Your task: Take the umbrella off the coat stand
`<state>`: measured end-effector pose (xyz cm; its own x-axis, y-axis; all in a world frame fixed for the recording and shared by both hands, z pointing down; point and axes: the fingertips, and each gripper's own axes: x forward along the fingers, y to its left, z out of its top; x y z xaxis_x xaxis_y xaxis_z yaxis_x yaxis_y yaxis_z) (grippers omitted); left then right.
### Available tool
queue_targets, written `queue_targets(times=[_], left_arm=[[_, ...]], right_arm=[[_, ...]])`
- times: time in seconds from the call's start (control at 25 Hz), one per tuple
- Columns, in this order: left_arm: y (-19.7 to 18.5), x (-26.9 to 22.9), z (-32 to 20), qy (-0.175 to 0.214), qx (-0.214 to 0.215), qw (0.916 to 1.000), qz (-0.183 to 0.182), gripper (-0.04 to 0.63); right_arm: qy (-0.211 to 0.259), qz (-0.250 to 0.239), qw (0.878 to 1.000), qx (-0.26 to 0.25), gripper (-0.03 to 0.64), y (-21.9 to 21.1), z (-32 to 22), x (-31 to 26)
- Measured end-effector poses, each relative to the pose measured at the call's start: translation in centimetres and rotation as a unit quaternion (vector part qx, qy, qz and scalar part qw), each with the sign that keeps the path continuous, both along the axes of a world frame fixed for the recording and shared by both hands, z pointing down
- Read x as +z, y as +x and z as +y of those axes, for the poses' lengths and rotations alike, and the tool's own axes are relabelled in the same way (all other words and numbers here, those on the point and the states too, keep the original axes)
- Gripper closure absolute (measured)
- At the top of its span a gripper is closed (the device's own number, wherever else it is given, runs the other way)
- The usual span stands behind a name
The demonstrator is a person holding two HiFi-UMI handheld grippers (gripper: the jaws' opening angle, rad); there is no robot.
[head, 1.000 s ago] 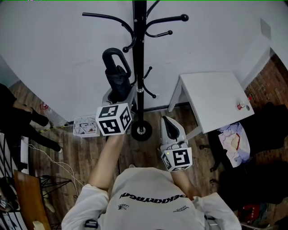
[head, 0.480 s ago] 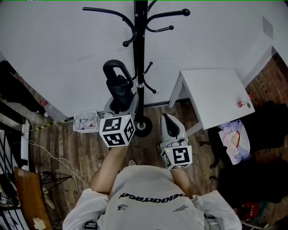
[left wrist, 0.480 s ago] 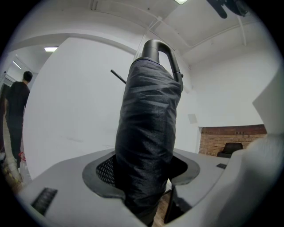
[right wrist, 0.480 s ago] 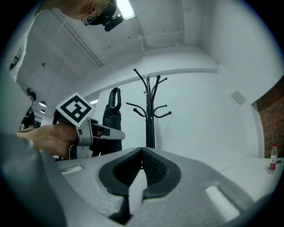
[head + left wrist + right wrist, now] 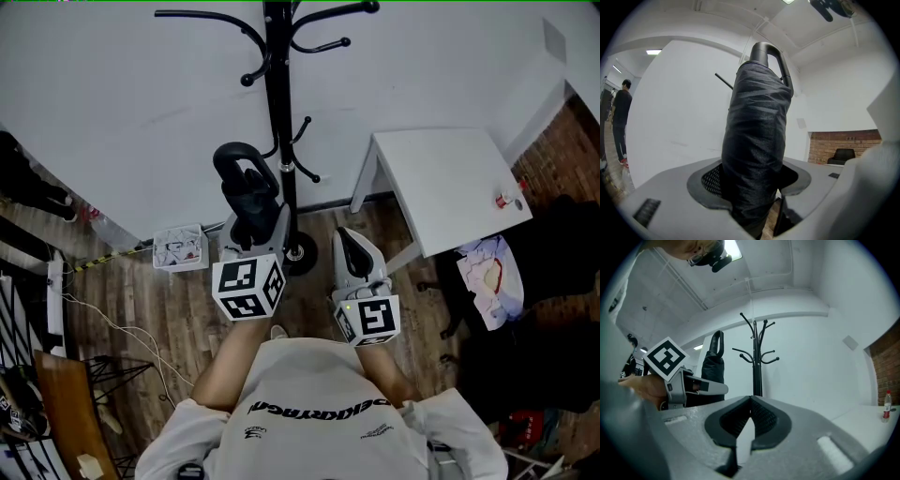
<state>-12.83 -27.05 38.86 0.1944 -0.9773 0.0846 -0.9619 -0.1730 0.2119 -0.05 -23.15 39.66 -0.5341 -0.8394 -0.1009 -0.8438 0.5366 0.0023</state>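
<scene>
The folded black umbrella [image 5: 246, 187] with a loop handle stands upright between the jaws of my left gripper [image 5: 251, 227], clear of the black coat stand [image 5: 279, 112] just to its right. In the left gripper view both pads press on the umbrella's [image 5: 757, 140] fabric body, so the left gripper [image 5: 752, 177] is shut on it. My right gripper [image 5: 349, 242] hovers right of the stand's base, shut with nothing between its jaws. In the right gripper view, past the right gripper [image 5: 751, 403], stand the coat stand [image 5: 756, 362] with bare hooks and the held umbrella [image 5: 712, 364].
A white table [image 5: 441, 187] with a small red bottle [image 5: 507, 199] stands at the right by the wall. A white box [image 5: 180, 250] and cables lie on the wood floor at the left. Dark clothing and a chair fill the far right. A person [image 5: 621, 117] stands at the far left.
My left gripper has drawn the umbrella down and back from the coat stand toward my body. The right gripper has stayed where it was.
</scene>
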Motion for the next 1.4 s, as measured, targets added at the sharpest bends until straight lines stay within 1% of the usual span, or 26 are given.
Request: queue_targets(times=[0.28,0.48,0.92,1.4], left_arm=[[1.0,1.2,1.1,0.009,0.004,0.9999,-0.001,0.33],[1.5,1.9,1.6,0.02,0.006,0.9997,0.008,0.33],[2.3,4.3,2.7,0.035,-0.007,0.9993,-0.007,0.33],[3.4,6.4,3.5,0.018,-0.02,0.9996,-0.009,0.33]], right_arm=[[-0.008,0.0,1.0,-0.002,0.623,0.2,-0.3,0.6],[-0.009,0.005,1.0,-0.003,0.623,0.3,-0.6,0.7],[-0.02,0.015,1.0,-0.01,0.623,1.1,-1.0,1.8],[-0.028,0.019,0.999,-0.015,0.623,1.9,-0.9,2.6]])
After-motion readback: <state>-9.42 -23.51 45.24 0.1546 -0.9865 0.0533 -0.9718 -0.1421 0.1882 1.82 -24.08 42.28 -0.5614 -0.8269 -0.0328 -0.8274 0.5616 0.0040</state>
